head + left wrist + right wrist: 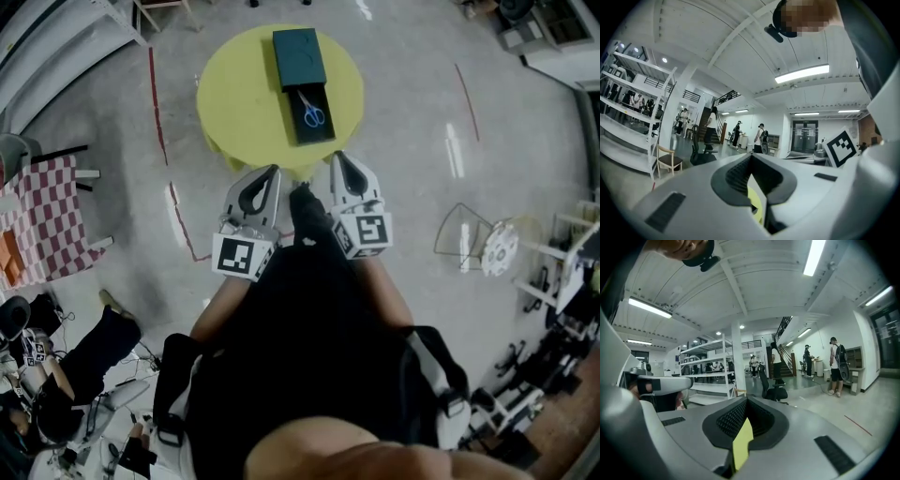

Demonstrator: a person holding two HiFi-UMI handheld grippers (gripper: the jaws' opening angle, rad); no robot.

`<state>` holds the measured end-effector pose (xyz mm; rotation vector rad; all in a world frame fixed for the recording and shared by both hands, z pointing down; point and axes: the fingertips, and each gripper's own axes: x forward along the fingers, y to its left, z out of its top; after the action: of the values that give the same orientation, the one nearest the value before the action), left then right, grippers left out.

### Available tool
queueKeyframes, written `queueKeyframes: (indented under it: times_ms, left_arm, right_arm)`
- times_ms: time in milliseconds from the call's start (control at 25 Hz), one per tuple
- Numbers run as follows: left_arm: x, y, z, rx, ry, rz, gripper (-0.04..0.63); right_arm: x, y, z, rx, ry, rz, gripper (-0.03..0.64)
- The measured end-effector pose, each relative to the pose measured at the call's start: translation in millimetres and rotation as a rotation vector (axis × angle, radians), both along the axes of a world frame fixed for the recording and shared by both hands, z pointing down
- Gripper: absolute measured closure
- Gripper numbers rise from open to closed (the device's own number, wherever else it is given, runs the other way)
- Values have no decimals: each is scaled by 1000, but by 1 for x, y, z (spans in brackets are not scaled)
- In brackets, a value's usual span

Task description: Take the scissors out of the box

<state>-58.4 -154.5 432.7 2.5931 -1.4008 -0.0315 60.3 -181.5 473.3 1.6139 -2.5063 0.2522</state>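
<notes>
Both grippers are held level, side by side, and each is closed with nothing between its jaws: the left gripper (273, 172) and the right gripper (338, 158) sit just short of the near edge of the round yellow table (234, 103). Ahead of them on the table lies the open box (323, 131). The scissors (312, 111) lie in it, their long axis along the box, blue handles toward the grippers and blades pointing away. The lid (300, 56) rests at the far end. Only the head view shows the box and the scissors. Each gripper view shows a yellow sliver below its closed jaws, and shelving (710, 376) beyond.
</notes>
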Motion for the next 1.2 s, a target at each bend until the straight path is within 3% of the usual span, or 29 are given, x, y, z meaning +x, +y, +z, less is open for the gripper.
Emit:
queueKeyframes:
  times_ms: [200, 360, 520, 760, 1200]
  left_arm:
    - [11, -51, 5, -38, 2, -3, 598]
    - [24, -87, 12, -59, 2, -20, 599]
    - [35, -117, 21, -85, -1, -37, 598]
    - [45, -145, 36, -134, -5, -64, 598]
    - [46, -175, 60, -200, 17, -102, 599]
  right_arm:
    - [1, -57, 40, -113, 30, -6, 624]
    - [7, -91, 97, -269, 69, -25, 618]
    - [13, -118, 164, -433, 100, -29, 568]
    - [24, -145, 252, -647, 181, -15, 528]
    - [12, -156, 336, -951, 265, 19, 509]
